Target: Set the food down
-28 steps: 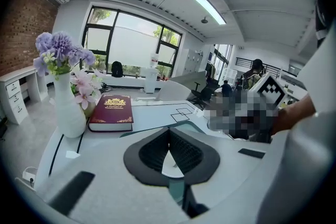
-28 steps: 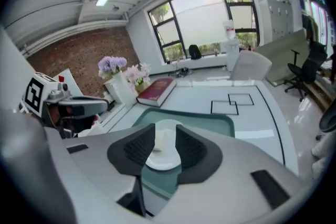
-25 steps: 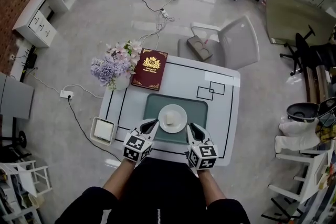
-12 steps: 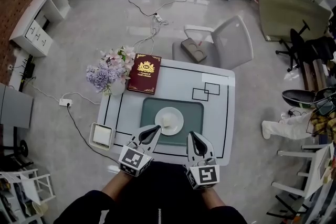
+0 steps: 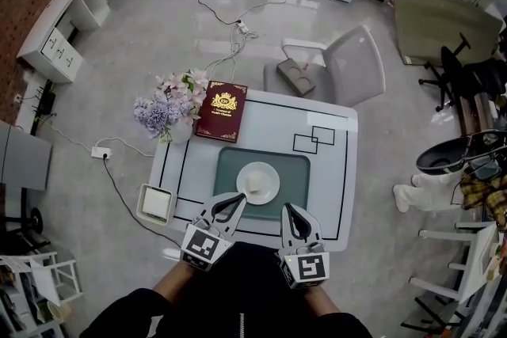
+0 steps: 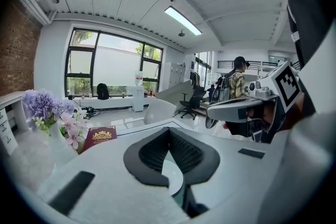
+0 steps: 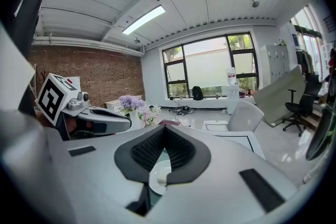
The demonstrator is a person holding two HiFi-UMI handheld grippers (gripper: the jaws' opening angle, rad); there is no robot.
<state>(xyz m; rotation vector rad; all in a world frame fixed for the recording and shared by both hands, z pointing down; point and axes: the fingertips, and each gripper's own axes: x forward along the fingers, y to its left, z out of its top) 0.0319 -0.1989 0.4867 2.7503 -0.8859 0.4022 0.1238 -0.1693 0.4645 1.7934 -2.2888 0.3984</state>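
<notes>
A white plate (image 5: 257, 183) with a small pale piece of food (image 5: 253, 185) rests on the green mat (image 5: 296, 194) on the white table (image 5: 333, 170). My left gripper (image 5: 237, 198) hovers at the table's front edge, just left of the plate, shut and empty. My right gripper (image 5: 286, 208) is a little right of the plate, also shut with nothing in it. In the left gripper view the closed jaws (image 6: 169, 130) point over the plate (image 6: 171, 177). The right gripper view shows shut jaws (image 7: 165, 128) above the plate (image 7: 157, 171) and the food (image 7: 162, 180).
A dark red book (image 5: 222, 112) and a vase of purple and pink flowers (image 5: 168, 108) sit at the table's far left corner. A white box (image 5: 155, 203) stands off the front left corner. A grey chair (image 5: 341, 67) is behind the table. Cables run over the floor.
Both grippers have drawn back a little from the plate's sides toward the front edge. The right jaws have closed. The plate and food stay on the mat.
</notes>
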